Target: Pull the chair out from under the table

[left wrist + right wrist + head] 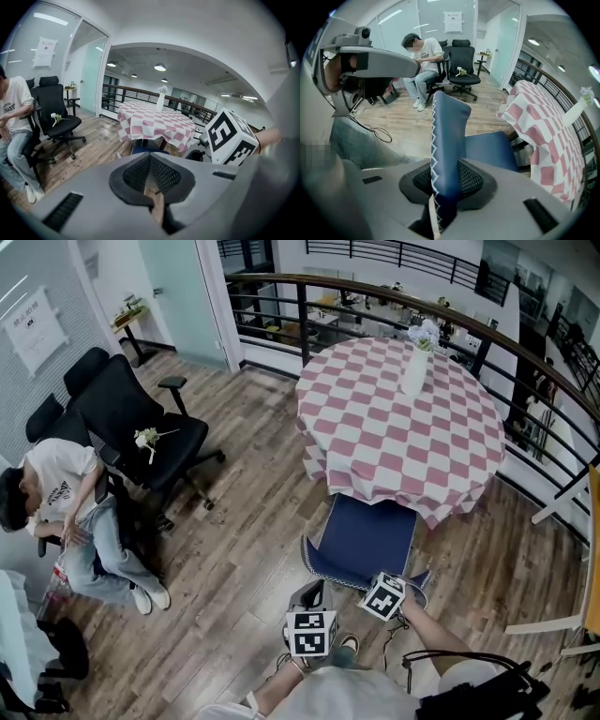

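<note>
While the blue chair (364,535) sits with its seat front tucked under the hanging edge of the checked tablecloth (441,456) in the head view, its backrest (366,576) is on the near side, by the operator. The right hand-held gripper (386,589) is on that backrest's top edge; the left hand-held gripper (312,601) is just beside it over the wood floor (244,521), off the chair. The round table (375,491) carries a vase (415,371). A black office chair (141,423) and a seated person (66,502) are well apart at the left. Left gripper view: jaws together, nothing between them, only floor showing past them; the table is ahead with a strip of blue chair at its foot. Right gripper view: jaws clamped on the blue backrest, stitched edge running up between the pads, with the seat (490,150) beyond reaching to the cloth. Judgement: the grasp is done, but the pull is early or barely begun, as part of the seat is still under the table. What's left is to draw the chair back until the seat clears the cloth, then release.
</note>
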### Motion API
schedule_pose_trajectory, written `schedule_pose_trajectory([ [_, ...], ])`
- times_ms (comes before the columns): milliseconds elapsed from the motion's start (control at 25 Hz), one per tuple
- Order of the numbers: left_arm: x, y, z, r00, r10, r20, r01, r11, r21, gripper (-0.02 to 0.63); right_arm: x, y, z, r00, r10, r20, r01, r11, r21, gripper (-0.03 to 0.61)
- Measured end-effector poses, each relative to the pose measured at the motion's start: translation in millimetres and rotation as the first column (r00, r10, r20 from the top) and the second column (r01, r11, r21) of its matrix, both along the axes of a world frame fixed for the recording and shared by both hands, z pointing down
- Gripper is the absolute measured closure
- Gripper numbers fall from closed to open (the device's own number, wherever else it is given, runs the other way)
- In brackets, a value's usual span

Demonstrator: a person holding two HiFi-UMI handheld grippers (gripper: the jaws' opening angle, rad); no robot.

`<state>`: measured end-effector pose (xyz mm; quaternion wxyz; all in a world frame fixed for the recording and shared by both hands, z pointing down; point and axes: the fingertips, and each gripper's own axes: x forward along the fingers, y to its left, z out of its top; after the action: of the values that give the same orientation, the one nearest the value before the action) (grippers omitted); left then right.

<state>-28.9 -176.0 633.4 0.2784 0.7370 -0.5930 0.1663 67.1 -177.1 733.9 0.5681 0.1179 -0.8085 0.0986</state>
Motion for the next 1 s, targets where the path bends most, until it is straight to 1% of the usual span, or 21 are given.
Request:
schedule_pose_trajectory([
  [440,-8.2,15.5,-0.2,1.0,0.03,-0.008,-0.03,1.0,0.002,0.612,-7.2,32.4,-0.3,1.0,0.007,0.004,-0.007,1.0,-0.009,0.476],
  [1000,-13.7,27.7,-3.4,0.998,0.053,-0.023,-0.053,0.999,0.015,0.612,-17.8,72.1,-2.3,1.0,0.015,0.014,-0.014,0.999,-0.046,0.474],
])
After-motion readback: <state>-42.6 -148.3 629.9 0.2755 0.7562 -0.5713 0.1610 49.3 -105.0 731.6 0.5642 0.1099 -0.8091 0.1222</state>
